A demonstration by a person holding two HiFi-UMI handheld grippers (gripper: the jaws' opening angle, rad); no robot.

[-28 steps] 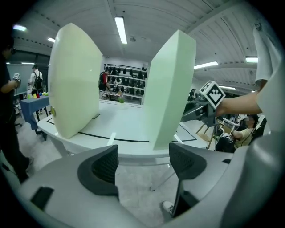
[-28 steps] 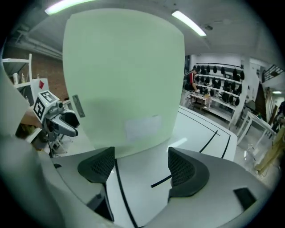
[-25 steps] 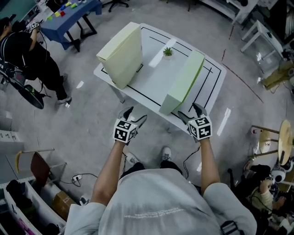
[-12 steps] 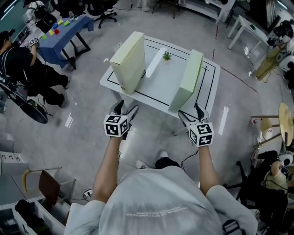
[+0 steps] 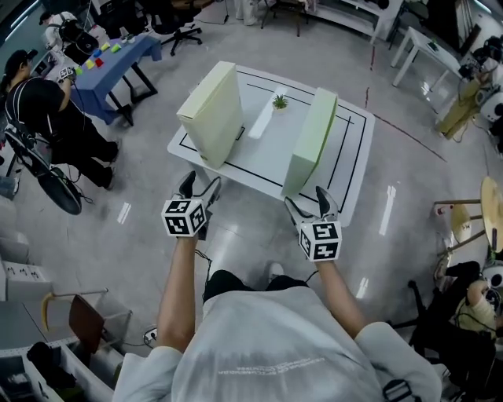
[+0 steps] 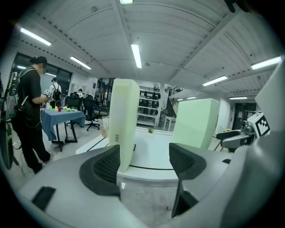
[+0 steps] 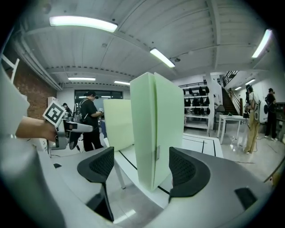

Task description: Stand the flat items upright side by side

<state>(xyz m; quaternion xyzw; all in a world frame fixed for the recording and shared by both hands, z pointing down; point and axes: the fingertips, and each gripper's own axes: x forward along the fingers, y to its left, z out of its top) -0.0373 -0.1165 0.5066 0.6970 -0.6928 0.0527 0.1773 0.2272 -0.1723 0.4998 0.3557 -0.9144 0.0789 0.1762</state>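
Note:
Two pale green flat slabs stand upright on the white table (image 5: 259,149), apart from each other. The left slab (image 5: 212,114) is at the table's left corner and the right slab (image 5: 310,141) is near the front edge. My left gripper (image 5: 199,188) hangs open and empty just off the near edge, in front of the left slab (image 6: 124,120). Off the edge as well, my right gripper (image 5: 308,200) is open and empty, with the right slab (image 7: 156,133) straight ahead of its jaws but untouched.
A small green plant (image 5: 280,101) sits at the table's far middle. A person (image 5: 43,102) stands at the left by a blue table (image 5: 118,55) with coloured blocks. Office chairs (image 5: 177,23) and white tables (image 5: 428,55) stand further off.
Both grippers have drawn back from the table's near edge toward my body and risen. The two slabs stay standing where they were.

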